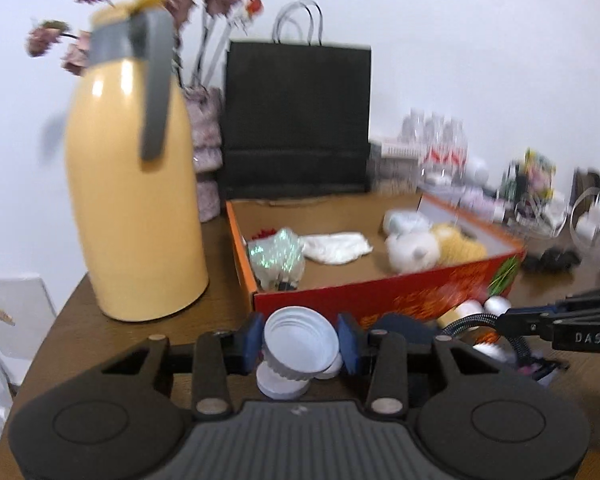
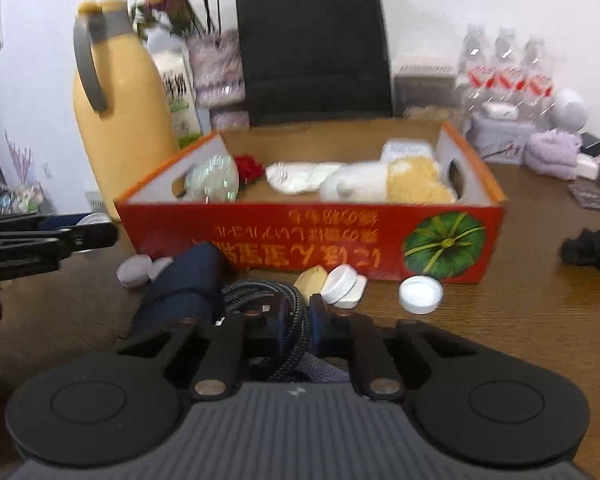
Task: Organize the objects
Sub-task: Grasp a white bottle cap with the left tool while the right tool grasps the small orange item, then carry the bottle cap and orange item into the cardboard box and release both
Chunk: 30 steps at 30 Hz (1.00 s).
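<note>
The left gripper [image 1: 302,344] is standing partly open with a white lid [image 1: 300,342] sitting between its blue pads [image 1: 348,344]; the pads appear to be touching the lid's ribbed rim on both sides, so it is grasping the lid, tilted with its hollow side facing up. More white lids [image 1: 282,384] are lying just beneath it on the wooden table [image 1: 80,320], partly hidden by the held one.

The right gripper [image 2: 300,316] is clenched almost fully, its jaws pinching a black braided cable [image 2: 288,300] that is looping up between them. How much of the cable is lying below is hidden by the gripper body. A dark blue object [image 2: 184,288] is lying beside the cable; what it is cannot be made out.

The red cardboard box [image 2: 312,240] is sitting on the table just beyond both grippers, holding white and yellow soft items, a shiny wrapped bundle and something red, all blurred. Loose white caps [image 2: 420,294] are lying in front of the box. A yellow thermos jug [image 1: 136,184] is standing to the box's left, and a black paper bag [image 1: 298,120] behind it. Things at the far right edge of the table are smeared and hard to identify
</note>
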Each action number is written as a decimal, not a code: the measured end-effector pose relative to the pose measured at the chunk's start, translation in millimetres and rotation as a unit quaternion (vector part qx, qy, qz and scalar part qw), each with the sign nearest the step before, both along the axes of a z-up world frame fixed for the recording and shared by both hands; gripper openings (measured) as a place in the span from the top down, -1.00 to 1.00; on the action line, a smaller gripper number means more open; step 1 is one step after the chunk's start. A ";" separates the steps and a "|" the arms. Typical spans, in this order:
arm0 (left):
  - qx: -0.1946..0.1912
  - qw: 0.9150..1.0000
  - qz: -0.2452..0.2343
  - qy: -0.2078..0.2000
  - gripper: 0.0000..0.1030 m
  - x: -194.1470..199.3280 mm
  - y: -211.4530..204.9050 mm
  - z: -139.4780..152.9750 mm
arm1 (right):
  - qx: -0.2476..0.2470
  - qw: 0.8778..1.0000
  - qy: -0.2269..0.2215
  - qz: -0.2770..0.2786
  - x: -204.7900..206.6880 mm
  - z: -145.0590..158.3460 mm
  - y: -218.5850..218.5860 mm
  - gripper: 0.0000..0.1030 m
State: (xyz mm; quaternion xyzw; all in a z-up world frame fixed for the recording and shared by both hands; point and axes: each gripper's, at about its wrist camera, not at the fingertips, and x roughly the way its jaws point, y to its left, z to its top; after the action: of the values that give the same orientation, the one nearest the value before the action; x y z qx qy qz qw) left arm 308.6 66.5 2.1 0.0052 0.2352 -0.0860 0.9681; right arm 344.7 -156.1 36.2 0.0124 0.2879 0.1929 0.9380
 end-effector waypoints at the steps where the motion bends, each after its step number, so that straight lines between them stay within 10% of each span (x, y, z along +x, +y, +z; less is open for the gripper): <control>1: -0.011 1.000 0.001 0.002 0.25 -10.0 -0.3 3.3 | -0.003 1.000 -0.011 -0.005 -10.4 5.6 -4.4 0.79; 11: -0.050 0.993 -0.033 0.099 0.24 -106.4 -47.0 -35.4 | 0.009 0.999 0.038 -0.023 -101.0 -4.2 -51.4 0.96; 18: 0.020 0.993 -0.058 0.104 -0.05 -132.2 -75.6 -50.3 | 0.022 0.999 0.035 -0.030 -135.5 -12.9 -63.2 0.92; 21: 0.030 0.991 -0.074 0.104 -0.15 -140.6 -79.4 -50.1 | 0.012 0.999 0.023 -0.019 -138.9 -8.4 -60.4 0.80; 25: 0.027 0.992 -0.067 0.103 -0.15 -146.4 -75.2 -52.6 | -0.020 1.000 0.011 0.011 -145.6 -12.0 -48.3 0.12; 30: 0.015 0.995 -0.029 0.098 0.02 -140.9 -63.3 -52.6 | -0.050 0.998 0.029 0.020 -146.4 -25.7 -37.0 0.27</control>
State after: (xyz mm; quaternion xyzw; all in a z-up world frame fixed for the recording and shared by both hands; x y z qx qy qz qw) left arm 167.7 3.2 -50.4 0.0183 0.3297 -0.1106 0.9374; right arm 198.3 -193.1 10.5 -0.0345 0.3246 0.1967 0.9245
